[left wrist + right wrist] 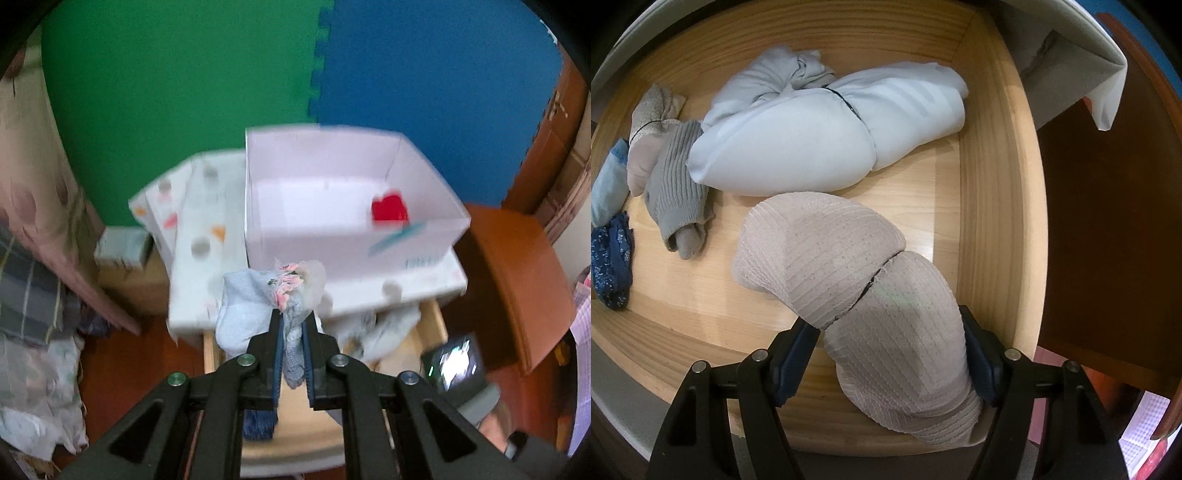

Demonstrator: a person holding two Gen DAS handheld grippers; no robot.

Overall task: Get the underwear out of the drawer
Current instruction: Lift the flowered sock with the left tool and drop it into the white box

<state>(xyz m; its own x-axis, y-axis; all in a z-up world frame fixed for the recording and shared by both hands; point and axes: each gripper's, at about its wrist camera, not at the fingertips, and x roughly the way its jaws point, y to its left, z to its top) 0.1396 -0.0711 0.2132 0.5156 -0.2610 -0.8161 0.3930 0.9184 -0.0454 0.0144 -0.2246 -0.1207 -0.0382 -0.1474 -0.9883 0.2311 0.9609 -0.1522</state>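
My left gripper is shut on a pale blue bundle of underwear with pink trim, held above the open wooden drawer and in front of a white box. In the right wrist view my right gripper is inside the drawer, its jaws closed around a beige ribbed rolled bundle. A large light blue bundle, a grey ribbed roll, a beige roll, a small blue piece and a dark blue patterned piece lie in the drawer.
The white box holds a red item and stands on the white cabinet top. Green and blue foam mats cover the wall. A brown chair is at the right; piled fabric is at the left.
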